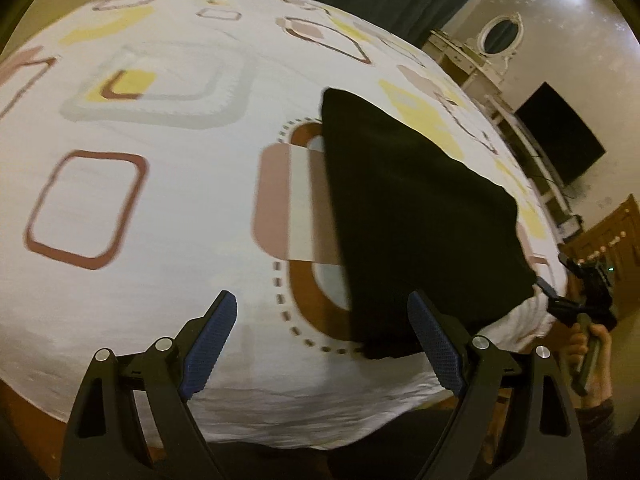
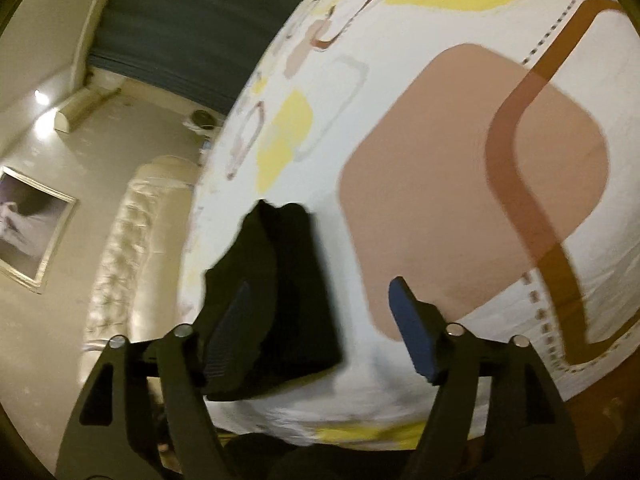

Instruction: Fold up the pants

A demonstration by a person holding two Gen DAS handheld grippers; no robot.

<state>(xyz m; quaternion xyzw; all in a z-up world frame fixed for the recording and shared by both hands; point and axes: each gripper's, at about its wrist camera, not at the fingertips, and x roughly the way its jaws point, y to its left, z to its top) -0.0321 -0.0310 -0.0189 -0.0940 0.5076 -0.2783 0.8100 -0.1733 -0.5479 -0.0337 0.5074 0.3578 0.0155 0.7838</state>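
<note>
Pants (image 1: pixel 420 216) lie as a dark, compact shape on the patterned bed sheet (image 1: pixel 168 208), toward the near right edge of the bed; judging by that shape, the fold looks mostly done. Your left claw (image 1: pixel 322 344) is released, jaws spread wide and holding nothing, with the near hem just beside its right finger. Your right claw (image 2: pixel 320 328) is also spread and empty, near the pants' end. The risk: with the cloth so close to the bed's edge, a careless brush or a shallow pinch catching only the top layer could drag the stack open or pull it off the bed.
</note>
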